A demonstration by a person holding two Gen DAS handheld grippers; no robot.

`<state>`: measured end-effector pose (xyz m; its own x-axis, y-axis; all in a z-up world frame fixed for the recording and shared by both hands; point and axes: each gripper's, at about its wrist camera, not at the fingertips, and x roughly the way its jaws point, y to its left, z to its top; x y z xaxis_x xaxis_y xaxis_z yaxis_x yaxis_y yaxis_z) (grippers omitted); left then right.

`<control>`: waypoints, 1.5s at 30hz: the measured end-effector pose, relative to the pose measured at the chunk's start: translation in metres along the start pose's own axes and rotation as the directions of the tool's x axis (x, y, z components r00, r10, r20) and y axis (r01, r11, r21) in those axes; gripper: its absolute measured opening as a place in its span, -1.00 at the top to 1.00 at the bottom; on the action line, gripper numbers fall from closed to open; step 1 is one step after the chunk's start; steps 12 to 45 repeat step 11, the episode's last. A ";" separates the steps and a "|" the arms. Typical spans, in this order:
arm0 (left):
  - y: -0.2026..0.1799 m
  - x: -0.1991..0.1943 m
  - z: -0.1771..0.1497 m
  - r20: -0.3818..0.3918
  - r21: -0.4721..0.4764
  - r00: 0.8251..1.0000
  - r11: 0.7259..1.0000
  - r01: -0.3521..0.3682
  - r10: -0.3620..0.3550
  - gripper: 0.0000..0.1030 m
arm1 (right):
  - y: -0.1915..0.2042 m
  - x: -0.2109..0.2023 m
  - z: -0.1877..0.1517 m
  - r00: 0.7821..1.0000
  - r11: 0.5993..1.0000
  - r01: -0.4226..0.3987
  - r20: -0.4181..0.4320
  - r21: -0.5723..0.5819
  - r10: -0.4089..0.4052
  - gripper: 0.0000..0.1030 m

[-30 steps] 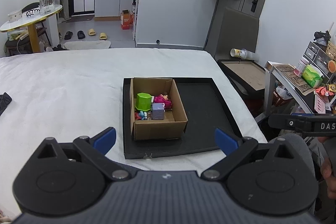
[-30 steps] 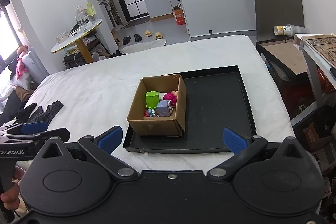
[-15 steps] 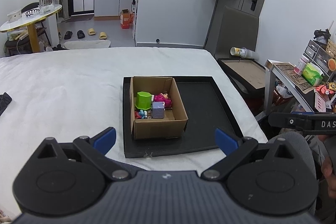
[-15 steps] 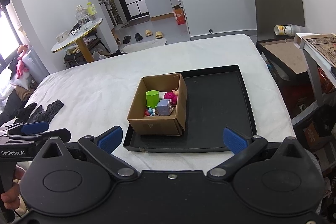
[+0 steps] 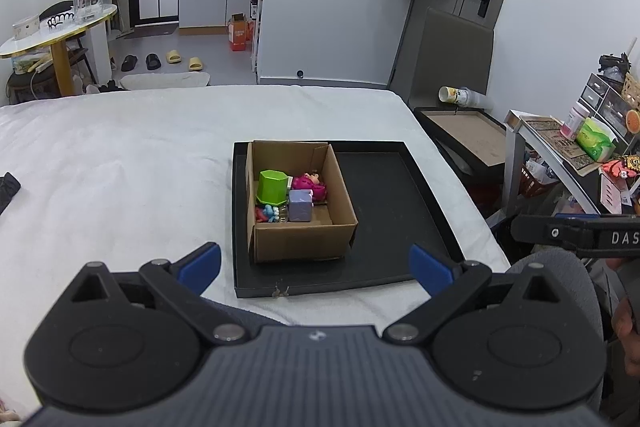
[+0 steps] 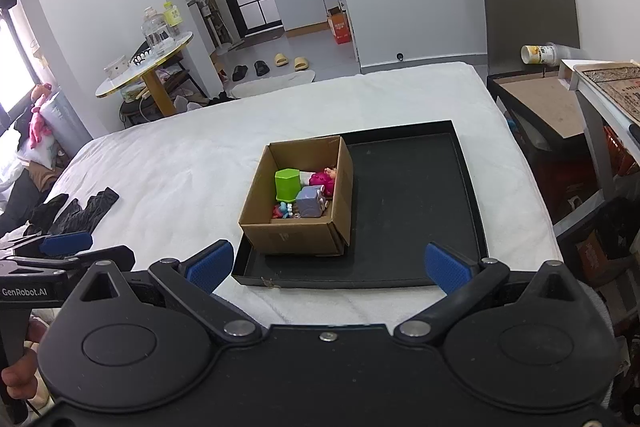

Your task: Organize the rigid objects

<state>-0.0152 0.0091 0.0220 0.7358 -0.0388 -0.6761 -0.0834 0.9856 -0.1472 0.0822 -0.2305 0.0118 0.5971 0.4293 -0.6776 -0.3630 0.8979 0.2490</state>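
Observation:
A cardboard box point(image 5: 304, 243) point(image 6: 296, 239) stands in the left part of a black tray point(image 5: 384, 203) point(image 6: 412, 195) on a white bed. In the box lie a green cup point(image 5: 272, 187) point(image 6: 287, 184), a pink doll point(image 5: 310, 183) point(image 6: 322, 179), a lilac cube toy point(image 5: 300, 205) point(image 6: 310, 202) and small red and blue pieces point(image 5: 267, 214). My left gripper point(image 5: 316, 265) is open and empty, held back from the tray's near edge. My right gripper point(image 6: 326, 267) is open and empty, also short of the tray.
The white bed point(image 5: 120, 163) spreads left and beyond the tray. Dark clothes point(image 6: 76, 213) lie at the bed's left. A low brown-topped table point(image 5: 464, 131) with a tipped cup point(image 5: 454, 94) and a cluttered shelf point(image 5: 580, 147) stand to the right.

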 end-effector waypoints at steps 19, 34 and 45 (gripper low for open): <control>0.000 0.002 -0.002 0.000 0.000 1.000 1.000 0.019 -0.019 -0.94 | -0.001 0.004 -0.002 1.000 1.000 0.001 -0.012 0.001 -0.001 -1.00; 0.000 0.002 -0.002 0.000 0.000 1.000 1.000 0.019 -0.019 -0.94 | -0.001 0.004 -0.002 1.000 1.000 0.001 -0.012 0.001 -0.001 -1.00; 0.000 0.002 -0.002 0.000 0.000 1.000 1.000 0.019 -0.019 -0.94 | -0.001 0.004 -0.002 1.000 1.000 0.001 -0.012 0.001 -0.001 -1.00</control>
